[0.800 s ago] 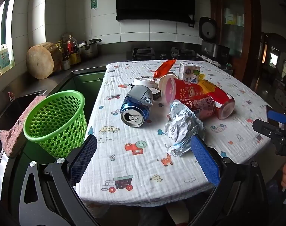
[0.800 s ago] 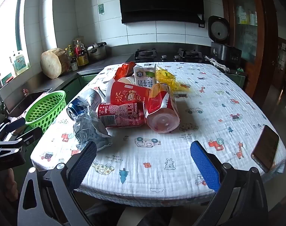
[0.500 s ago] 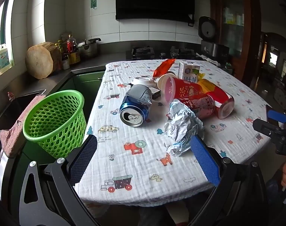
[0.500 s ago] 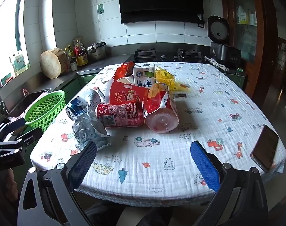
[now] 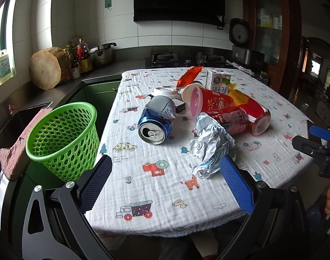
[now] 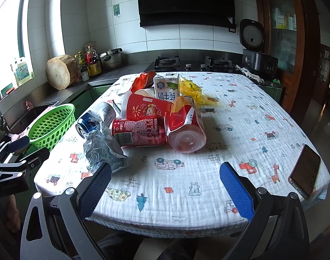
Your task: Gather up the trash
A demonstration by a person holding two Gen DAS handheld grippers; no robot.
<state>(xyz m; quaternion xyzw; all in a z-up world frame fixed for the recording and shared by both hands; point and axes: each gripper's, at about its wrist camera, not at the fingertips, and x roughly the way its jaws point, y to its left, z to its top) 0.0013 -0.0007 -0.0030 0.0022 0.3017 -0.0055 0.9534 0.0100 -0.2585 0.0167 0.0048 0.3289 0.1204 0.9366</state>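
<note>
Trash lies heaped on the patterned tablecloth (image 5: pixel 160 186): a crumpled foil wrapper (image 5: pixel 210 143) (image 6: pixel 102 147), a dented blue can (image 5: pixel 157 117) (image 6: pixel 95 117), a red Coke can (image 6: pixel 138 132), a red paper cup (image 6: pixel 146 109), a red-yellow tube (image 6: pixel 186 125), a milk carton (image 6: pixel 166 86) and an orange packet (image 5: pixel 188 75). A green mesh basket (image 5: pixel 63 138) (image 6: pixel 52 123) stands left of the table. My left gripper (image 5: pixel 165 182) is open just short of the wrapper. My right gripper (image 6: pixel 165 186) is open over the table's near edge, holding nothing.
A phone (image 6: pixel 306 171) lies at the table's right corner. A pink cloth (image 5: pixel 19 147) hangs beside the basket, by a sink. The counter behind holds a wooden block (image 5: pixel 48 67), bottles, a pot and a stove. A rice cooker (image 6: pixel 251 36) stands at the far right.
</note>
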